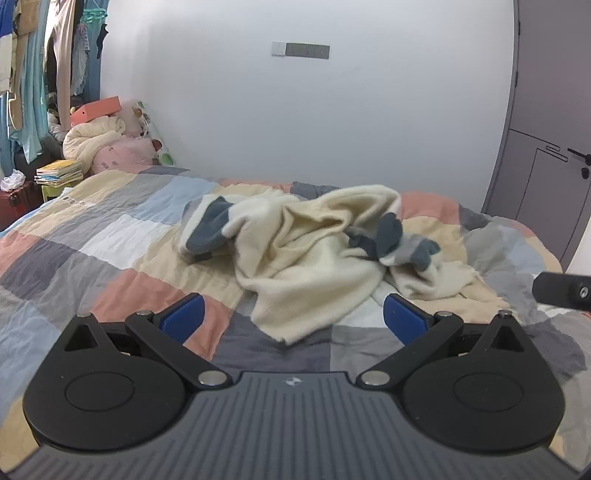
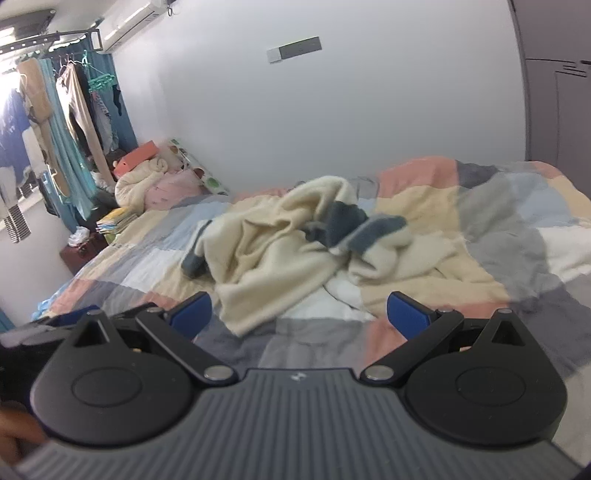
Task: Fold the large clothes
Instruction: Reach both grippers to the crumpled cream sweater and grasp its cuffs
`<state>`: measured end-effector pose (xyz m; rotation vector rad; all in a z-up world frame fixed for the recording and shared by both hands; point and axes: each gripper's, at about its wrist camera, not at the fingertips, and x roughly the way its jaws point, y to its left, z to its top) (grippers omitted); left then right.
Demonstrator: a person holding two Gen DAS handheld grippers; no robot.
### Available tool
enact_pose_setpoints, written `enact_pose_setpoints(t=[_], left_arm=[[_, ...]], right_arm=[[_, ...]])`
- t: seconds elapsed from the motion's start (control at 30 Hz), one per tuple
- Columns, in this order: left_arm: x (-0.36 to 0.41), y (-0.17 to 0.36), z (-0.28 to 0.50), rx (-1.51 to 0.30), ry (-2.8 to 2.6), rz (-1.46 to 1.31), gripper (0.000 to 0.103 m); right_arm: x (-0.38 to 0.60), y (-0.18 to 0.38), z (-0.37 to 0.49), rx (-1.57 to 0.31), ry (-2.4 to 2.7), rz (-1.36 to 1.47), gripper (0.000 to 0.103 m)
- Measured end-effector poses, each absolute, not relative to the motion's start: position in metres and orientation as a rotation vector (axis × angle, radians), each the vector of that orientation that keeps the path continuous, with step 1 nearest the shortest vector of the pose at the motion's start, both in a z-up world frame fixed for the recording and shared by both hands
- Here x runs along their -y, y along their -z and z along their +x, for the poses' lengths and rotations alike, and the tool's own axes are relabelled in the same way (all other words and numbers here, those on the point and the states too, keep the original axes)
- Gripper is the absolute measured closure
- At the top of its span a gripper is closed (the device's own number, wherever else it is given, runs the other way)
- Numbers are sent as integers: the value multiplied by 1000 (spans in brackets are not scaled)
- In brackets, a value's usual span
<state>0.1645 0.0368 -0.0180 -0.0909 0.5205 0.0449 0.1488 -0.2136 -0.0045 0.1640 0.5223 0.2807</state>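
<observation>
Sweater (image 1: 306,251), cream with dark blue-grey and grey patches, lies crumpled in a heap near the middle of the bed (image 1: 110,236), on the patchwork quilt. No hem, sleeve or collar can be told apart in the bunching. Folding not begun.

Left gripper (image 1: 293,317): jaws wide apart, empty, above the quilt, the sweater's nearest loose flap between and just beyond the pads. Right gripper (image 2: 299,312): jaws likewise apart, empty, facing the same heap from the other side.

Risks, as judged:
- Layers are stacked; a pinch on the flap may take two plies, or the quilt under it, so the heap would drag rather than open.
- Both grippers converge on the same near edge; they could knock together.
- Seams unidentified, so a lift may twist the garment further.

View differences: the left view shows a door handle (image 1: 580,155) at right and the tip of the other gripper at its right edge. The right view shows an air conditioner (image 2: 133,22) and clothes rail (image 2: 51,38), part of a hand (image 2: 14,435) at lower left, and more quilt to the sweater's right.
</observation>
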Motion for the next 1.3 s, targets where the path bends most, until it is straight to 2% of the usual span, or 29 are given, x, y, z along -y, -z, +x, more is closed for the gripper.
enact_pose_setpoints(t=[0.4,0.47,0.6,0.67,0.77,1.0,1.17,1.3], left_arm=[[-74,53,279,-603,-11,-218,0],[-79,59,297,-601,21,-249,0],[-91,77,334,-580,53,-312,0],[-97,87,352,-579,56,-342,1],[-110,104,380,-585,46,-390,6],[-150,134,430,-598,-14,-530,24],[-172,144,460,-577,-18,-661,27],[-186,156,476,-589,-57,-757,48]], right_arm=[[211,37,263,-571,-372,245,1],[209,42,283,-592,-404,267,6],[199,49,326,-599,-428,252,7],[193,55,347,-599,-453,262,11],[182,69,385,-613,-463,286,21],[172,94,466,-649,-419,474,21],[146,95,517,-662,-349,536,21],[143,104,547,-694,-249,628,26]])
